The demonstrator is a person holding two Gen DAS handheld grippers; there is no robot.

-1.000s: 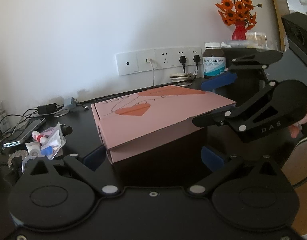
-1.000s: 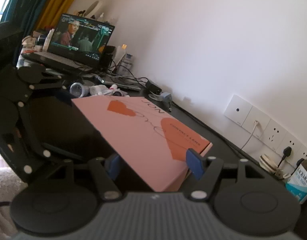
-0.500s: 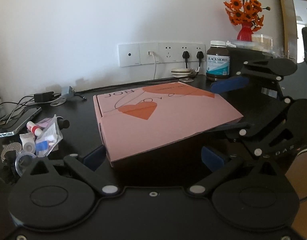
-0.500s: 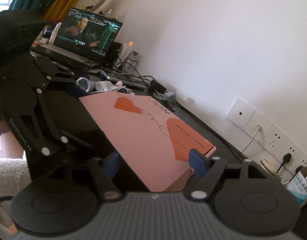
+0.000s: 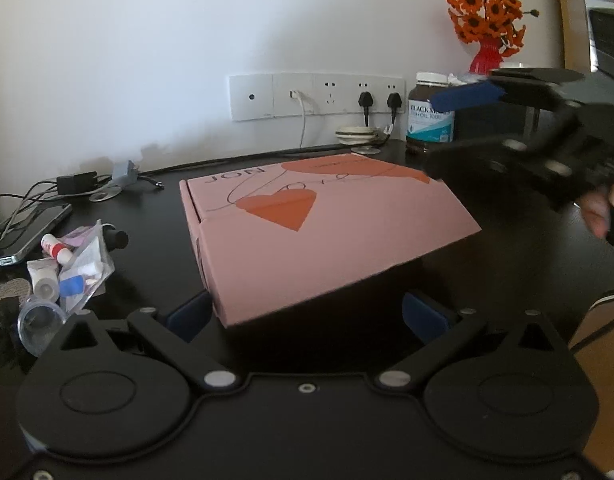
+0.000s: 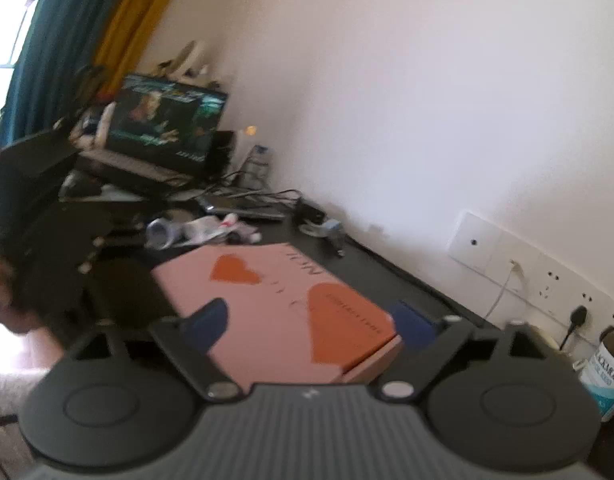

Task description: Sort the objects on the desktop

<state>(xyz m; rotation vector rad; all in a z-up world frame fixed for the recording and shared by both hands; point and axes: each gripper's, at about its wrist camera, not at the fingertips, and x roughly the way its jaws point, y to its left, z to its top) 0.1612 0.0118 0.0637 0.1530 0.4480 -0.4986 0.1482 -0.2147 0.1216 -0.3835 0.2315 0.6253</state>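
A pink cardboard box with orange hearts lies on the black desk; it also shows in the right wrist view. My left gripper is open, its blue pads on either side of the box's near end. My right gripper is open above the box's right end, and it shows raised at the right in the left wrist view. A clear pouch of small tubes and bottles lies left of the box.
A brown supplement bottle stands by the wall sockets, with a red vase of orange flowers behind. A phone and cables lie at the left. A laptop stands at the desk's far end.
My right gripper has lifted up and away from the box's right edge. My left gripper has stayed around the box's near end. The right wrist view is blurred by motion.
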